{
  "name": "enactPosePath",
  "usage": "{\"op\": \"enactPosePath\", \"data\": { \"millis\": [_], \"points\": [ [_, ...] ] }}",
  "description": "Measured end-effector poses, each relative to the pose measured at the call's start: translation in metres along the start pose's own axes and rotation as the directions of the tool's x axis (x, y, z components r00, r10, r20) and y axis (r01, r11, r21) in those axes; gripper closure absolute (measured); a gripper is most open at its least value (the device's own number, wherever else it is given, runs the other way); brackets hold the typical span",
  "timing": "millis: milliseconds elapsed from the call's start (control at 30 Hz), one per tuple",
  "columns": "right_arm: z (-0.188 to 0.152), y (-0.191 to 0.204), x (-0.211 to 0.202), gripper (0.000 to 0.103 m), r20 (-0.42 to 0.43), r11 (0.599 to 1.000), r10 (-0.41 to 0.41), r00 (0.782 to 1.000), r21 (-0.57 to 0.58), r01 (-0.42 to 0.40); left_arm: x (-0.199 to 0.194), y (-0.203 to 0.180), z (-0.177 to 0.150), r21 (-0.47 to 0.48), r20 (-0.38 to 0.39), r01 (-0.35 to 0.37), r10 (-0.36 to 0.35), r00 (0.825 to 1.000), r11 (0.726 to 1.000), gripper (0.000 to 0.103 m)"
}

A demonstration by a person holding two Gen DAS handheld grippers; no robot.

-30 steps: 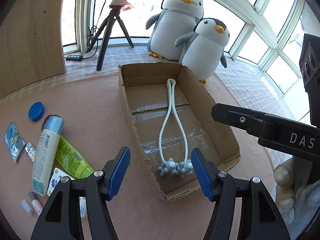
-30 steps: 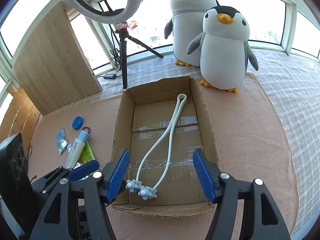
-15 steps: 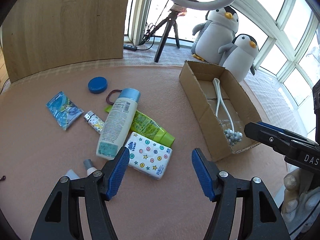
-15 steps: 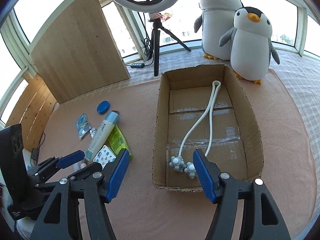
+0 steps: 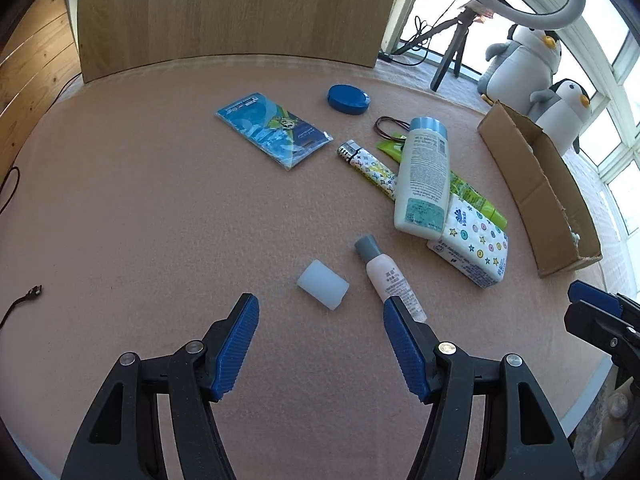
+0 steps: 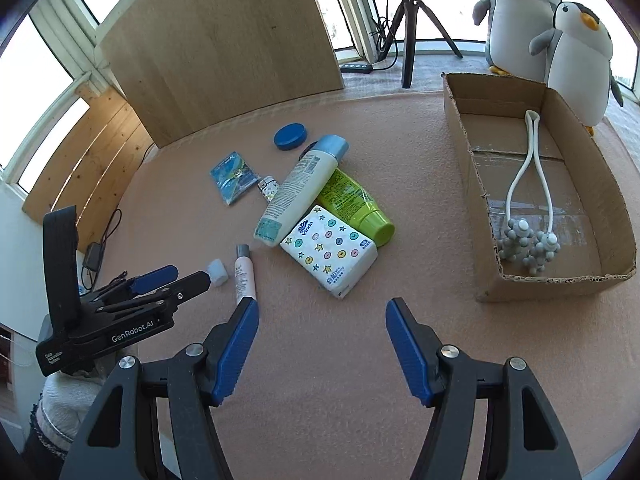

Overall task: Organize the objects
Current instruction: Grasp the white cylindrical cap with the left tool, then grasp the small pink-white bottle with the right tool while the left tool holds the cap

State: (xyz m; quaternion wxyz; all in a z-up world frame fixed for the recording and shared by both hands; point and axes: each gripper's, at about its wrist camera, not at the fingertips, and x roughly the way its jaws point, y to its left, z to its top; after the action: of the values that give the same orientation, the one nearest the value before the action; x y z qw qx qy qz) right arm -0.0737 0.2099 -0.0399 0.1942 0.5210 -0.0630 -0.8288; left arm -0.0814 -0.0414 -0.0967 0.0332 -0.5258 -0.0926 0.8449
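My left gripper (image 5: 320, 312) is open above the pink mat, just short of a small translucent white cap (image 5: 323, 285) and a little pink bottle with a grey cap (image 5: 386, 272). Beyond them lie a white lotion bottle (image 5: 423, 178), a green tube (image 6: 354, 204), a patterned tissue pack (image 5: 472, 250), a lighter (image 5: 366, 164), a blue sachet (image 5: 274, 133) and a blue lid (image 5: 347, 99). My right gripper (image 6: 322, 316) is open and empty, just short of the tissue pack (image 6: 330, 250). The cardboard box (image 6: 468, 152) holds a white roller massager (image 6: 528, 220).
A wooden board (image 5: 232, 8) stands at the mat's far edge. Two plush penguins (image 6: 552, 28) and a ring-light tripod (image 6: 410, 32) stand behind the box. A cable end (image 5: 30, 294) lies at the mat's left. The left gripper's body (image 6: 116, 320) shows at lower left.
Both grippers swung left, away from the box and toward the scattered items. The left one now hangs over the small cap and pink bottle. Both stayed open and empty.
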Motion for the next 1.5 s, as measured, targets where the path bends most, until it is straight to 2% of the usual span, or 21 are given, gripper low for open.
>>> {"op": "enactPosePath", "data": {
  "millis": [167,200,400,500,600,633,767,1000,1233,1500],
  "points": [
    [-0.010,0.023,0.016,0.041,-0.030,0.999,-0.021,0.999,-0.043,0.019,0.014,0.007,-0.001,-0.002,-0.022,0.013,-0.013,1.000,1.000,0.036],
    [-0.012,0.026,0.019,0.041,-0.032,0.998,-0.027,0.999,-0.049,0.026,0.017,0.005,-0.001,0.004,-0.028,0.014,-0.014,1.000,1.000,0.039],
    [-0.014,0.033,0.029,0.041,-0.043,0.997,-0.056,0.997,-0.059,0.054,0.028,-0.001,0.001,0.064,-0.030,-0.004,0.006,1.000,0.998,0.043],
    [-0.013,0.035,0.032,0.041,-0.045,0.996,-0.071,0.996,-0.065,0.068,0.029,-0.006,0.005,0.080,-0.039,0.018,-0.015,0.999,0.997,0.043],
    [-0.012,0.039,0.039,0.041,-0.060,0.994,-0.083,0.995,-0.075,0.078,0.031,-0.015,0.008,0.119,-0.035,0.000,0.004,0.999,0.993,0.051],
    [-0.012,0.040,0.040,0.041,-0.061,0.993,-0.086,0.994,-0.080,0.081,0.032,-0.017,0.008,0.127,-0.034,-0.011,0.016,0.999,0.992,0.058],
    [-0.012,0.047,0.045,0.043,-0.061,0.990,-0.103,0.993,-0.106,0.096,0.032,-0.015,0.009,0.145,-0.020,-0.031,0.034,0.999,0.989,0.070],
    [-0.008,0.064,0.059,0.048,-0.073,0.985,-0.099,0.992,-0.146,0.087,0.030,-0.003,0.009,0.139,-0.015,-0.018,0.020,1.000,0.990,0.074],
    [-0.001,0.082,0.088,0.062,-0.116,0.979,-0.098,0.988,-0.192,0.075,0.026,0.018,0.007,0.098,-0.008,-0.009,0.010,1.000,0.995,0.076],
    [0.003,0.093,0.111,0.067,-0.140,0.967,-0.130,0.982,-0.237,0.095,0.022,0.035,0.005,0.036,-0.008,0.018,-0.017,1.000,0.999,0.076]
  ]
}}
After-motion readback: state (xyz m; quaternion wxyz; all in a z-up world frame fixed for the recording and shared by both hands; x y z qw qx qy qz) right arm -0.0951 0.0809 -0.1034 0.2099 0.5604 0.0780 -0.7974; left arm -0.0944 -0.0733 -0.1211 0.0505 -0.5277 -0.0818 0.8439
